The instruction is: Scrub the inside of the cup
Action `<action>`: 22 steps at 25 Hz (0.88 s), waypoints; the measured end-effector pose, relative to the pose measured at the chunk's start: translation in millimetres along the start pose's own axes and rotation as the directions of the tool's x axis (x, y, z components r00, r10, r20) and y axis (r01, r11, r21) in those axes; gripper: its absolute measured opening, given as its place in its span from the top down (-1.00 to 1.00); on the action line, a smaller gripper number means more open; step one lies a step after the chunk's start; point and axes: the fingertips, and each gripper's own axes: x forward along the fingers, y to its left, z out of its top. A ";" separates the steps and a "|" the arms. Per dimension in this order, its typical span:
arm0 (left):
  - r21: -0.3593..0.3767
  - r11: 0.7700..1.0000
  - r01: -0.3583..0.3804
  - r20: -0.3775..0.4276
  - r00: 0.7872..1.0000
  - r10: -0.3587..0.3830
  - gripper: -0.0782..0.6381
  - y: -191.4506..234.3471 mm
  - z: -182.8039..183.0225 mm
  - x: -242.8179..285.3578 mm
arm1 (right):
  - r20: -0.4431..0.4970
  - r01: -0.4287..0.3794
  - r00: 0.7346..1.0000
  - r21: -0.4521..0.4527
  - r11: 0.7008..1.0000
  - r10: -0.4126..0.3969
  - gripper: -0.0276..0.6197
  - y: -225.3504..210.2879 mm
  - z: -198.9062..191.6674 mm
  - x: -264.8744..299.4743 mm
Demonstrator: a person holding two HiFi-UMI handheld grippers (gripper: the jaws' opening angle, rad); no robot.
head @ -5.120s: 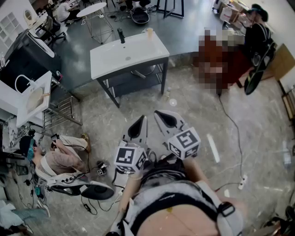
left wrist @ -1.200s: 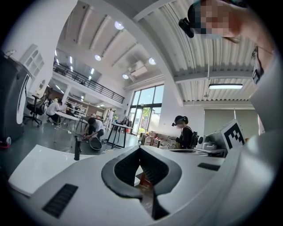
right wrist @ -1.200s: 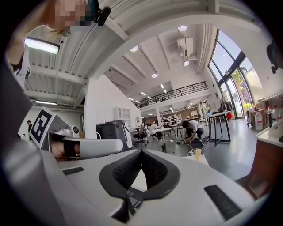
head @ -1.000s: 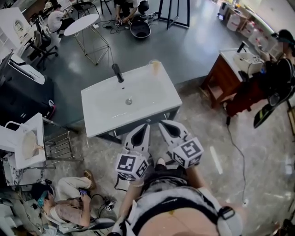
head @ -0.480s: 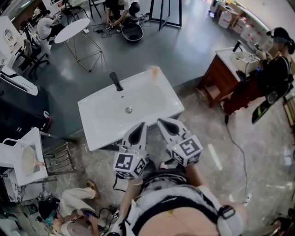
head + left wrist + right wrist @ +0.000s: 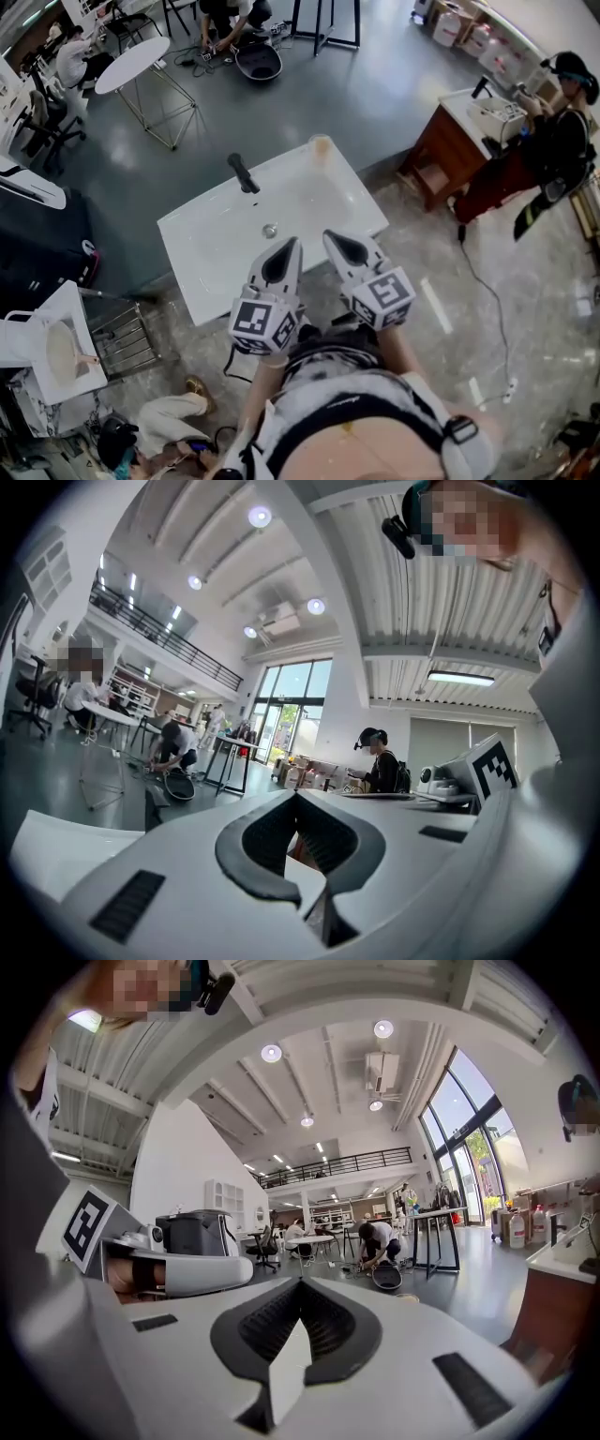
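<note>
Head view shows I've walked up: the sink (image 6: pixel 216 239) now sits just before my left gripper (image 6: pixel 290 243) and right gripper (image 6: pixel 330 235), both with fingers clenched on nothing. The cup (image 6: pixel 320 145) stands untouched on the sink's far corner, so I judge reaching for it comes next.

Both hand-held units had white, wedge-shaped shells tapering to a point. The left gripper (image 6: pixel 292 243) and right gripper (image 6: pixel 329 234) each carried black ribbed pads (image 6: pixel 262 841) lining a diamond-shaped recess, with a dark slotted inset (image 6: pixel 128 904) on each shell. White cubes bearing black square markers sat at the rear: left cube (image 6: pixel 265 323) at 7 o'clock of centre, right cube (image 6: pixel 384 298) at 5 o'clock. The top (image 6: pixel 337 380), at 6 o'clock, was mottled grey-white, crossed by a black strap (image 6: pixel 375 410) with a buckle (image 6: pixel 454 427).
</note>
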 end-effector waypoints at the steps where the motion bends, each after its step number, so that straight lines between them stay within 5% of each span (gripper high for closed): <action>1: 0.000 1.000 0.007 -0.004 1.000 -0.007 0.79 3.5 0.3 0.9 | 0.005 0.002 1.000 0.004 1.000 -0.002 0.91 1.5 0.5 4.1; 10: -0.004 0.999 0.054 -0.036 0.998 -0.054 0.79 19.1 -1.8 12.5 | -0.015 0.031 0.999 0.024 0.999 -0.031 0.91 -0.2 -1.6 25.6; 22: -0.025 0.999 0.046 -0.052 0.998 -0.047 0.79 46.8 4.8 86.6 | -0.046 -0.010 0.999 0.014 1.000 0.010 0.91 -58.0 4.7 75.1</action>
